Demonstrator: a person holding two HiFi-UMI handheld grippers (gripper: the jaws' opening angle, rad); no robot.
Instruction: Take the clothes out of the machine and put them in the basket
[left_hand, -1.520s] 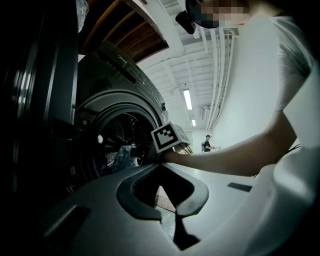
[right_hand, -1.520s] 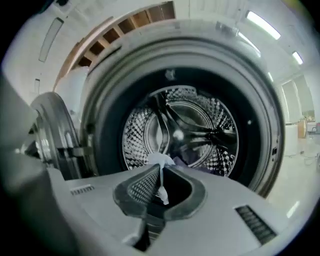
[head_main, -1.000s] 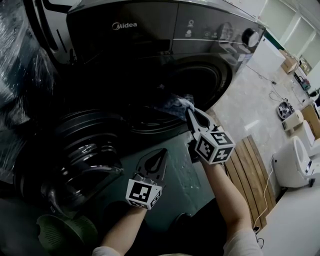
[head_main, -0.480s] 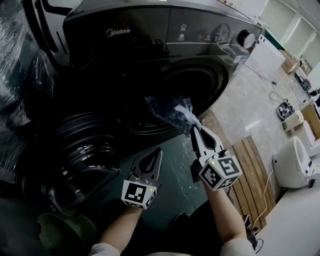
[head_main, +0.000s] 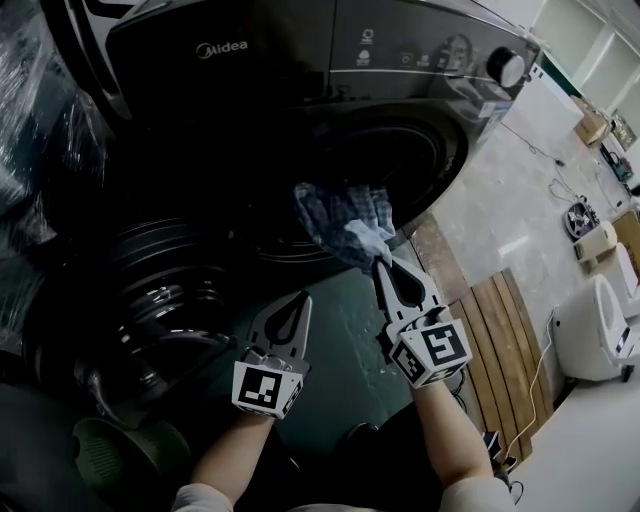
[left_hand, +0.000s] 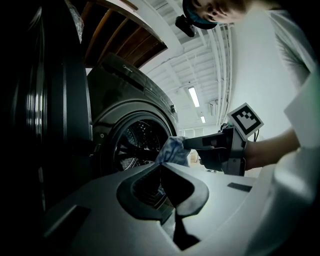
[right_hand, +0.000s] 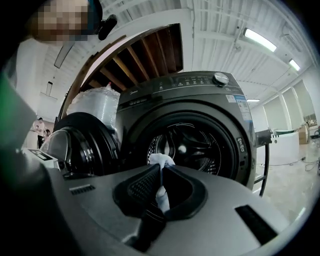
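Note:
A dark grey front-loading washing machine (head_main: 300, 60) stands with its round door (head_main: 150, 310) swung open to the left. My right gripper (head_main: 378, 263) is shut on a blue-and-white checked cloth (head_main: 340, 220) that hangs in front of the drum opening (head_main: 400, 160). In the right gripper view the cloth (right_hand: 161, 159) sticks out between the closed jaws of my right gripper (right_hand: 161, 170), with the drum (right_hand: 192, 142) behind. My left gripper (head_main: 303, 296) is shut and empty, lower left of the cloth. From the left gripper view I see that gripper (left_hand: 161, 166), the cloth (left_hand: 173, 150) and the right gripper (left_hand: 220, 147).
A green basket (head_main: 120, 450) sits on the floor at the lower left, below the open door. Wooden planks (head_main: 490, 340) lie on the floor to the right, with white appliances (head_main: 600, 320) beyond. A plastic-wrapped bundle (head_main: 30, 120) stands left of the machine.
My right gripper has pulled back from the drum opening towards me, drawing more of the checked cloth out. The left gripper has stayed almost still.

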